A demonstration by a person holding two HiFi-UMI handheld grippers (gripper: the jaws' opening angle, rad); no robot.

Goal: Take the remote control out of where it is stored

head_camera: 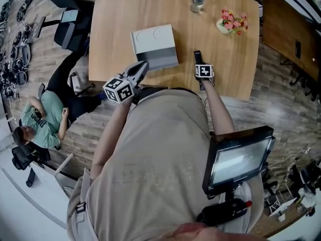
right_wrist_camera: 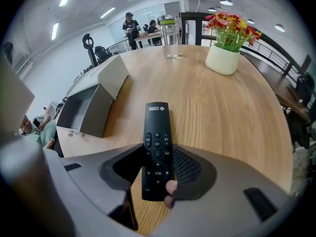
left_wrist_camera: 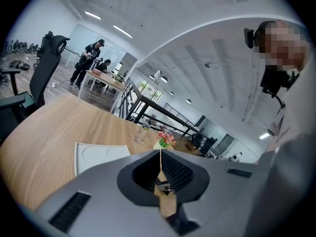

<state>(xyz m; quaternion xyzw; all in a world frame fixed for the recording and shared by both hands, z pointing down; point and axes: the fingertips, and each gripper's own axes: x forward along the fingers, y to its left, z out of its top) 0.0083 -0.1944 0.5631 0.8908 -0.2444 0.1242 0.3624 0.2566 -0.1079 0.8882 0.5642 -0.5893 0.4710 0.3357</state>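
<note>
**Remote out of the box, pinched by one end**

Head view: we are holding the remote control [head_camera: 197,57] in the right gripper [head_camera: 199,64] by the table's [head_camera: 150,4] near edge, right of the open grey box [head_camera: 154,46]. A slip here risks sending it onto the wooden floor [head_camera: 281,84].

Left gripper view: the left gripper [left_wrist_camera: 159,154] is hovering with its jaws together and empty.

Right gripper view: the jaws are clamping only the remote's lower end, so we are judging it could pivot loose. The bare wood is carrying flowers [right_wrist_camera: 224,43] and a glass [right_wrist_camera: 169,33] toward the far edge, with an open office beyond.

Open-plan office: wooden tables [head_camera: 150,4], swivel chairs [left_wrist_camera: 45,68], ceiling strip lights [left_wrist_camera: 92,15].
</note>
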